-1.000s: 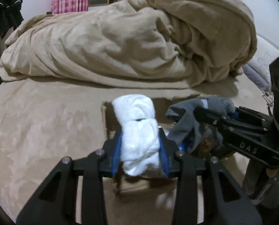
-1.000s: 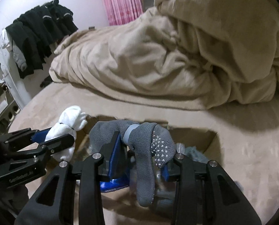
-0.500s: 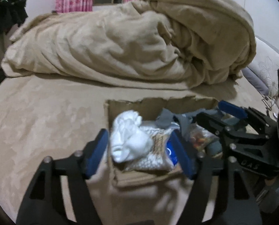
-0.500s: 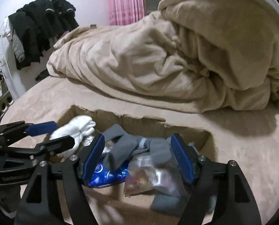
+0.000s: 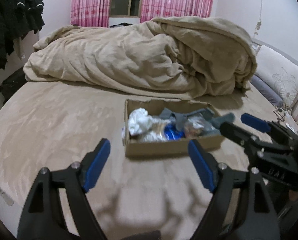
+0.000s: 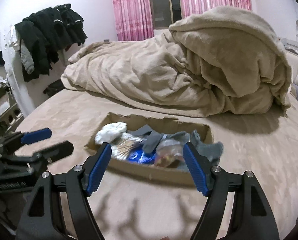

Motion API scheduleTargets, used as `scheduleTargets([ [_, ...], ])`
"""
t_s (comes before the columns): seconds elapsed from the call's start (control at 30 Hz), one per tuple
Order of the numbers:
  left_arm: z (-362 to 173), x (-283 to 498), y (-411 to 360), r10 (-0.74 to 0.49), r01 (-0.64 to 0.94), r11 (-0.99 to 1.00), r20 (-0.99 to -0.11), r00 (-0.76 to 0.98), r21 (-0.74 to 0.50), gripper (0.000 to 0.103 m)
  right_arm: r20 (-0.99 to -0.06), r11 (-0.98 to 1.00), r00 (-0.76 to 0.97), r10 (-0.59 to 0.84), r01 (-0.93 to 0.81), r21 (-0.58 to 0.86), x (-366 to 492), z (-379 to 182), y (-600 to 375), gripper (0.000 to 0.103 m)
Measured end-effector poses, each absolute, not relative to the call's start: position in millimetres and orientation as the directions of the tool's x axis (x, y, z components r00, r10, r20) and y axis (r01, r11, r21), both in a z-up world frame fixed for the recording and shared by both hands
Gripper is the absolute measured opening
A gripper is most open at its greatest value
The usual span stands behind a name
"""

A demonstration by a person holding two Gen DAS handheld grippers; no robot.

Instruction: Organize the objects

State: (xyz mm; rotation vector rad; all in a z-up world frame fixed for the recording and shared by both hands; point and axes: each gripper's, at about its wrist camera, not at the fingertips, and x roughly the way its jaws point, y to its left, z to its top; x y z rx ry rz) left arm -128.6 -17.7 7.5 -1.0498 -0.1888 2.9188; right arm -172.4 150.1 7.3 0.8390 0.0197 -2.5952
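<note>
Shallow cardboard box (image 5: 169,148) on the plush tan bed (image 5: 55,120), stuffed with soft stuff.

Crumpled white sock (image 5: 139,120) at its left end, limp grey sock (image 6: 153,142) draped mid-box, blue packet (image 6: 139,156) half buried and blurry. Left gripper (image 5: 149,160) and right gripper (image 6: 147,164) both have fingers spread wide, holding nothing, hovering near the box.

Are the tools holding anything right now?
No. The left tool and right tool are both open and empty. The white sock and gray sock lie in the cardboard box.
</note>
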Motion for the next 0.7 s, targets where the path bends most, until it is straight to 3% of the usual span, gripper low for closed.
scheduleTargets([
  [0.33,22.4,-54.2,-7.5,0.088,-0.005,-0.99,-0.589,-0.803,-0.141,0.082,-0.546,-0.922,-0.748,-0.377,0.359,0.145,-101.7,19.4,171.8,0.077],
  [0.7,-0.8,-28.9,2.3,0.118,-0.025,-0.988,-0.622,-0.774,-0.155,0.082,-0.565,-0.932,-0.743,-0.357,0.327,0.159,-63.6,1.7,185.5,0.077],
])
